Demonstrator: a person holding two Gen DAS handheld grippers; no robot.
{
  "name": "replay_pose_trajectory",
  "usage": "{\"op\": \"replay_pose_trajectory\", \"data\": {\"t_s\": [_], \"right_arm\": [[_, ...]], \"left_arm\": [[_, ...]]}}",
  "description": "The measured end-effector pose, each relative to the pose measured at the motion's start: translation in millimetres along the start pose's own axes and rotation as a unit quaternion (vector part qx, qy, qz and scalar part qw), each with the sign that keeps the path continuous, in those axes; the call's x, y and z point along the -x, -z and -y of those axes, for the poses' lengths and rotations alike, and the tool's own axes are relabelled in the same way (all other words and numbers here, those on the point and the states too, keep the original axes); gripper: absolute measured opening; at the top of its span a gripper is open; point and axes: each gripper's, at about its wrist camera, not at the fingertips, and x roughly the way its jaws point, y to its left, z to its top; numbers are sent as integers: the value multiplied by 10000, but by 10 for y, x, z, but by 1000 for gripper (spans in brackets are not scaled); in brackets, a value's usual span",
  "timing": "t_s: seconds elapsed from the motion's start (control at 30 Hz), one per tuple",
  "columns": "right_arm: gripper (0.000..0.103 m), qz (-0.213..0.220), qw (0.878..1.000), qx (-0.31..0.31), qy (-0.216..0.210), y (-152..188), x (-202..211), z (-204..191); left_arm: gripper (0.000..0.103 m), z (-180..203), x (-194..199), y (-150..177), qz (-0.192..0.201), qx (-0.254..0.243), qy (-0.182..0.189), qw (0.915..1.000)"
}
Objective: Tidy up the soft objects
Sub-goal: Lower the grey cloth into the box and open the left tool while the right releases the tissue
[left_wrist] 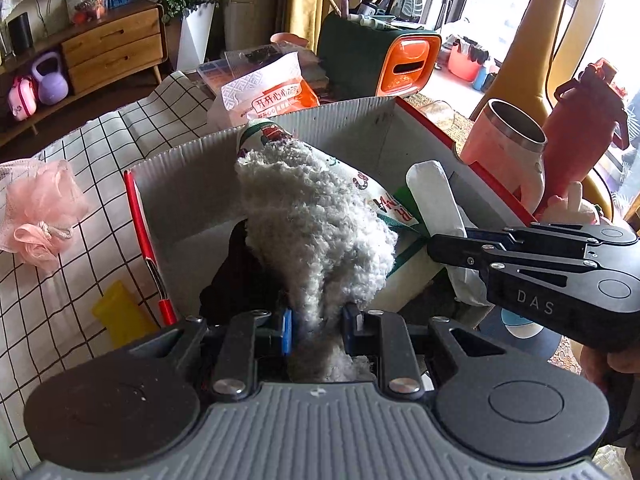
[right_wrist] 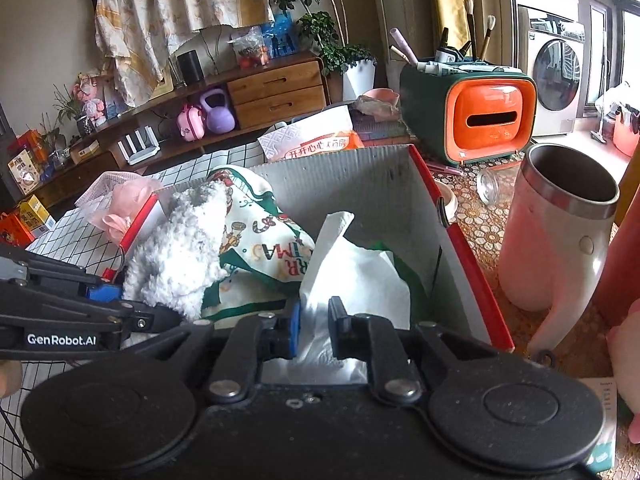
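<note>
Checked cloth (left_wrist: 80,208) beside box (left_wrist: 192,184); left hand-held gripper (left_wrist: 316,328) clamped on fluffy towel (left_wrist: 312,224), right (right_wrist: 314,330) slack around tissue (right_wrist: 352,272).

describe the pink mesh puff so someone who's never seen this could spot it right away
Start at the red-edged grey box packed with cloths. Look outside it, to its left in the left wrist view, on the white black-grid cloth. The pink puff lies there alone: a frilly ball of net with a cord loop, unlike the fluffy white cloth or printed fabric inside the box.
</note>
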Motion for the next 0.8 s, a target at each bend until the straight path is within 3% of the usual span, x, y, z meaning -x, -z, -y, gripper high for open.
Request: {"op": "replay_pose_trajectory", "data": {"t_s": [0.17, 0.37, 0.4, 0.5, 0.8], "right_arm": [[27, -32, 9999, -95, -26, -3, 5, 15], [37, -36, 10000, -77, -30, 14, 38, 3], [39, -42, 10000, -66, -34, 19, 49, -4], [43, -19, 10000, -43, -44, 26, 89, -30], [60, 100, 9999, 41, -40, 27, 255, -141]], "left_arm": [[23, -9, -27, 30, -26, 47, -1, 10000], [31, -9, 10, 66, 13, 86, 36, 10000], [35, -6, 17, 76, 16, 80, 38, 10000], [57, 1, 50, 111, 29, 77, 55, 10000], [57, -8, 245, 185, 196, 100, 52, 9997]]}}
